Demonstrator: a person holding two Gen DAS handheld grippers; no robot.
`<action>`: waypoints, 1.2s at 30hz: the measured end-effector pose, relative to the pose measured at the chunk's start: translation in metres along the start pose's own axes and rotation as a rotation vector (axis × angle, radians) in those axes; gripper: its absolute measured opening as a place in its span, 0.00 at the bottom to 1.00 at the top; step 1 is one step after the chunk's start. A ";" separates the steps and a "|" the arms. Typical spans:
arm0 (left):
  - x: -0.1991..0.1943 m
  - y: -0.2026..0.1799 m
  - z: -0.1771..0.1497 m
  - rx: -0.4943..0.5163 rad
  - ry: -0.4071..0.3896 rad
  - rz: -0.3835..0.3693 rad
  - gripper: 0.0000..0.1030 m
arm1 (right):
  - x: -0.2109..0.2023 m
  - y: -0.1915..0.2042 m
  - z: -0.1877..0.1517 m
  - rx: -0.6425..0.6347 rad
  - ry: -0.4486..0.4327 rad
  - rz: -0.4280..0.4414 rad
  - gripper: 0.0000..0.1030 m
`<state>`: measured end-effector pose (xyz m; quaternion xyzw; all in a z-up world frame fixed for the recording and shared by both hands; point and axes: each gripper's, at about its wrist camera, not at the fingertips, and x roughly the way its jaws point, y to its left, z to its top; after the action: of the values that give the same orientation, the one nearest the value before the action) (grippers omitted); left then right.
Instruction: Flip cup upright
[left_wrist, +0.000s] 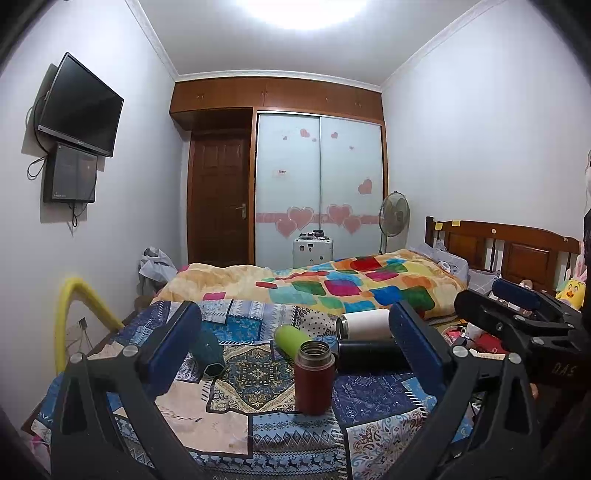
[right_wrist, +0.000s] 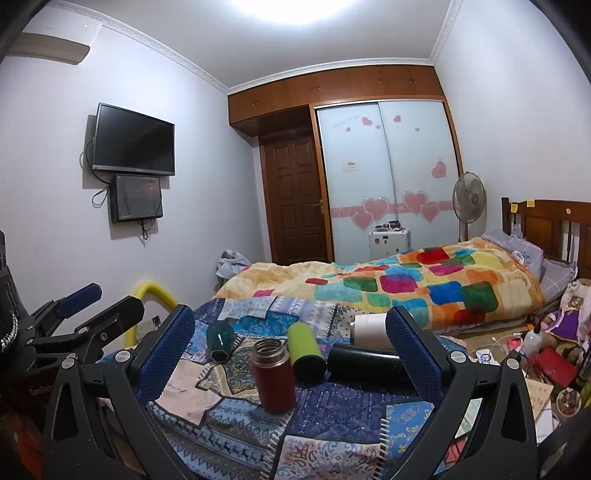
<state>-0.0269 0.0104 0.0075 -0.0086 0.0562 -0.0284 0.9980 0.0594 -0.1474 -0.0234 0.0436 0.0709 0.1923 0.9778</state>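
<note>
A dark red cup (left_wrist: 314, 376) stands upright, mouth up, on the patchwork cloth (left_wrist: 236, 432); it also shows in the right wrist view (right_wrist: 274, 374). Behind it lie a green cup (left_wrist: 291, 338), a black cup (left_wrist: 369, 356) and a white cup (left_wrist: 364, 324) on their sides. A teal cup (left_wrist: 210, 350) lies on its side at the left. My left gripper (left_wrist: 291, 350) is open and empty, with the red cup between its fingers' lines. My right gripper (right_wrist: 291, 350) is open and empty, facing the same cups. The green cup (right_wrist: 304, 350), black cup (right_wrist: 364, 363), white cup (right_wrist: 371, 330) and teal cup (right_wrist: 219, 338) also show there.
A bed with a colourful quilt (left_wrist: 332, 284) lies behind the cloth. A yellow foam tube (left_wrist: 74, 310) stands at the left. Clutter (right_wrist: 546, 362) covers the surface at the right. My right gripper shows at the right edge of the left wrist view (left_wrist: 517, 314).
</note>
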 end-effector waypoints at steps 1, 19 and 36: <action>0.000 0.000 0.000 0.000 0.000 0.001 1.00 | 0.000 0.000 0.000 0.000 0.000 -0.001 1.00; 0.002 -0.002 -0.002 -0.007 0.007 -0.002 1.00 | 0.001 0.001 0.002 -0.009 -0.001 -0.008 1.00; 0.006 -0.002 -0.003 -0.018 0.009 -0.006 1.00 | 0.001 -0.002 0.001 -0.011 -0.005 -0.008 1.00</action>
<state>-0.0217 0.0077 0.0040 -0.0178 0.0609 -0.0310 0.9975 0.0610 -0.1492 -0.0224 0.0384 0.0674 0.1887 0.9790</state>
